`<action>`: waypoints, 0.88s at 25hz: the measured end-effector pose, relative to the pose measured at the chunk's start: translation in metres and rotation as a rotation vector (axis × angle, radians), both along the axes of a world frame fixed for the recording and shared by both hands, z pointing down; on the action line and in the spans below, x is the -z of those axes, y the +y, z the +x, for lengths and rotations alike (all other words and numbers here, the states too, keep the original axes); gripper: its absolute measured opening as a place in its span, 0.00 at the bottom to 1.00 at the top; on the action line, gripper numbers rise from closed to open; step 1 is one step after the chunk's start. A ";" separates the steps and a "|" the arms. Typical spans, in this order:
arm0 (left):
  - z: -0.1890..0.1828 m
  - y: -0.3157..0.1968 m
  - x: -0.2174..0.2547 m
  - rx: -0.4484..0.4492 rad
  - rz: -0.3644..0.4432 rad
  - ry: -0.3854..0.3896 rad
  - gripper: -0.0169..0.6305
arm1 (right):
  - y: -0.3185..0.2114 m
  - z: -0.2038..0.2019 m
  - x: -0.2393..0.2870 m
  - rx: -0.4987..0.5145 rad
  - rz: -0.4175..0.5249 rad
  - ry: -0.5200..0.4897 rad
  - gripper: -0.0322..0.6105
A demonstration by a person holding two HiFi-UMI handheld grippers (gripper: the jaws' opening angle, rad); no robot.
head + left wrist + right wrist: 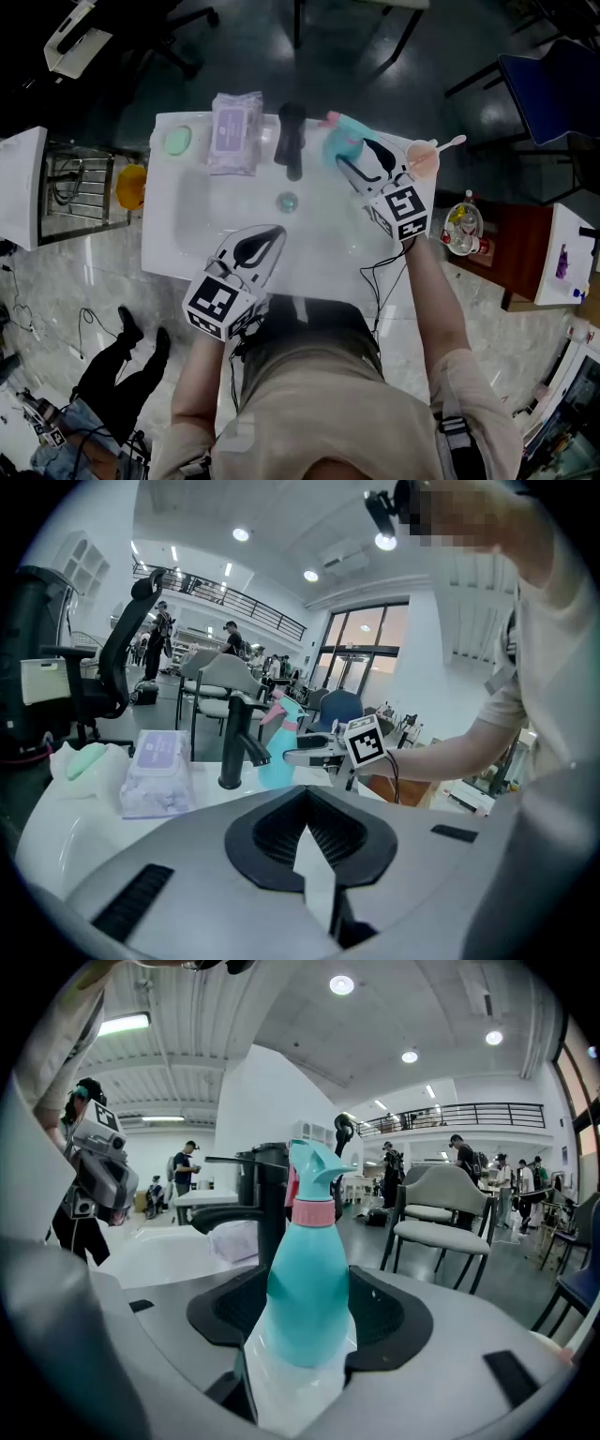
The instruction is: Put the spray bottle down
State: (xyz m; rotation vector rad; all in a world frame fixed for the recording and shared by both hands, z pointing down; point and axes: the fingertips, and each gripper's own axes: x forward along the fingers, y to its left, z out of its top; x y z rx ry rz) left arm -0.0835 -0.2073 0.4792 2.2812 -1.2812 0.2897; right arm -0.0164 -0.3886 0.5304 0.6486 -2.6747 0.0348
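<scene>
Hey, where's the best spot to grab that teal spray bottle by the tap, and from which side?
Grip the spray bottle by its round body below the pink collar, coming in level from the side. It is upright, and the body is its widest, smoothest part. The right gripper holds it that way.

Our head camera looks steeply down on the white tabletop (187,234). The camera on the left tongs (314,874) faces low across it toward the black faucet (232,747). The camera on the right tongs (305,1354) sits close behind the spray bottle (307,1279), and all three views share that faucet.
</scene>
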 end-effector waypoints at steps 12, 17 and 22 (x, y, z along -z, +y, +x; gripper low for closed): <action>-0.004 0.000 0.001 -0.003 0.004 0.000 0.04 | 0.000 0.003 0.006 -0.052 0.002 -0.025 0.47; -0.005 0.002 0.000 -0.010 0.003 -0.002 0.04 | 0.004 0.007 0.002 -0.100 -0.036 -0.033 0.47; -0.006 0.006 0.003 -0.015 0.006 -0.005 0.04 | 0.007 0.005 -0.014 -0.132 -0.042 0.035 0.47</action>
